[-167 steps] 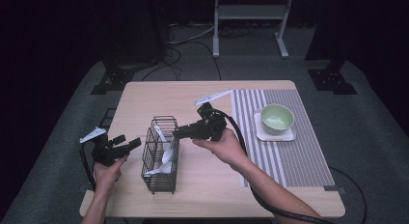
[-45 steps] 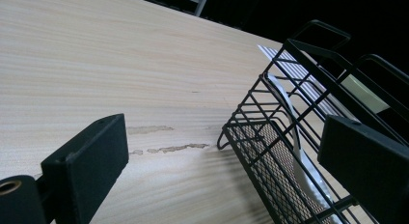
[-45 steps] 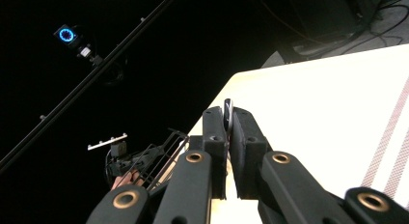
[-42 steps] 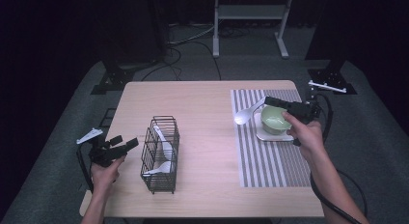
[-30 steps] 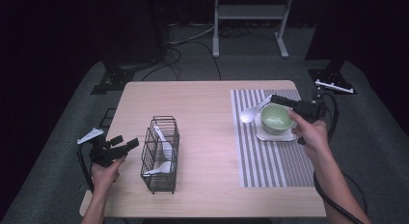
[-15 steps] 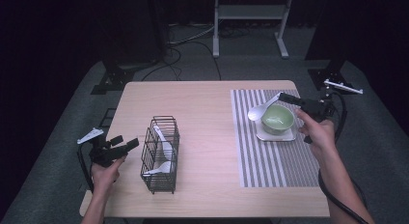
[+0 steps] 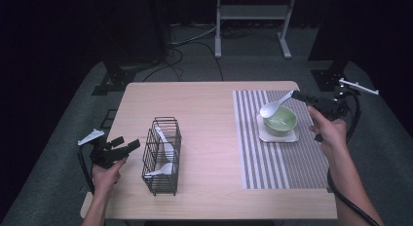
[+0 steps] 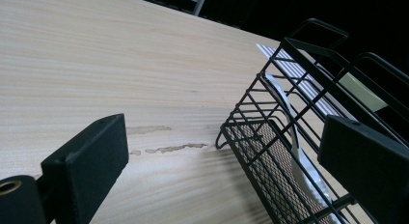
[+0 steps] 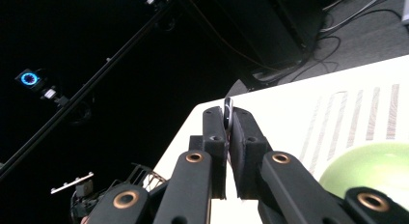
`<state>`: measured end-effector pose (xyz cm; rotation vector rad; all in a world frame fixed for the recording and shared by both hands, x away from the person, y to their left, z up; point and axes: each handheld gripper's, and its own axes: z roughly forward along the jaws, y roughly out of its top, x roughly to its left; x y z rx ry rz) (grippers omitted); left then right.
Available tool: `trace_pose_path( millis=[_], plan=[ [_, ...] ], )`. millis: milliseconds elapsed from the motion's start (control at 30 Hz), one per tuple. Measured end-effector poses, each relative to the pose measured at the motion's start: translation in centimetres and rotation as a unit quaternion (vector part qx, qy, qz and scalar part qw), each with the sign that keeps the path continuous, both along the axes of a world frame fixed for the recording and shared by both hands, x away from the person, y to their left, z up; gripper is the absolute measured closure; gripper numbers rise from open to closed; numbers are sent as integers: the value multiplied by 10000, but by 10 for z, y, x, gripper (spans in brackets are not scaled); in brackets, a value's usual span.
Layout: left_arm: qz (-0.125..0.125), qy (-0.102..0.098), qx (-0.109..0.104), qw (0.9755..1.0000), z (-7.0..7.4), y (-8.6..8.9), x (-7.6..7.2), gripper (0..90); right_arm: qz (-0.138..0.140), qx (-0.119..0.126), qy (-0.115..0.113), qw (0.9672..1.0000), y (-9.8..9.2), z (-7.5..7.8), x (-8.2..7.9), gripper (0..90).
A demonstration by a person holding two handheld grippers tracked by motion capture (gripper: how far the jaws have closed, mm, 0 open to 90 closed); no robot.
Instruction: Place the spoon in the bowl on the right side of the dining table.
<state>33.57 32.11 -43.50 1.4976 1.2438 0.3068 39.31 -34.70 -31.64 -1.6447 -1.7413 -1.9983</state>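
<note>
**A:** Entry, reading left to right. Your left gripper (image 7: 127, 147) sits at the table's (image 7: 204, 114) 8 o'clock corner, held level and aimed at 3 o'clock. How do its fingers stand?

**B:** Spread wide. In the left gripper view your two black pads (image 8: 87, 159) stand far apart with bare wood between them; nothing is pinched. The wire basket (image 8: 299, 137) lies just ahead, towards the right pad, not touching either.

**A:** Basket contents?

**B:** From the high view, the basket (image 7: 162, 155) stands upright at about 7 o'clock of the table centre, and two white spoons (image 7: 165, 147) lie inside it: one leaning along the far half, one low near the front.

**A:** Next, right of centre?

**B:** The striped mat (image 7: 277, 148) covers the table's 3 o'clock side. On its far part sits a pale square plate (image 7: 292, 137), and the green bowl (image 7: 280, 120) stands on that plate.

**A:** And your right gripper (image 7: 295, 95)?

**B:** It comes in from 3 o'clock, tips at the bowl's 1 o'clock. Its fingers are pressed together on the handle of a white spoon (image 7: 272, 108); the right gripper view shows the handle's edge (image 9: 227, 113) clamped between the pads. The spoon slopes down towards 8 o'clock, its scoop at the bowl's 11 o'clock rim; touching or just above, I can't tell.
</note>
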Motion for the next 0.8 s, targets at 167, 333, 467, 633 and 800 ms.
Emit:
trace_pose_path(
  millis=[167, 333, 467, 633, 800],
  plan=[
    [-2, -1, 10, 10000, 0, 0, 0, 28, -111, -13, 31, 9999, -6, -2, 1, 856],
    [6, -2, -9, 10000, 0, 0, 0, 28, -253, -1, 96, 9996, -14, -8, 3, 855],
    [0, 1, 1, 10000, 0, 0, 0, 28, -374, 26, 158, 9992, -21, -15, 4, 855],
    [11, -2, -8, 10000, 0, 0, 0, 28, -471, 25, 169, 9987, -25, -19, 5, 855],
    [0, -5, 12, 10000, 0, 0, 0, 28, -594, 19, 226, 9980, -31, -26, 5, 855]
  ],
)
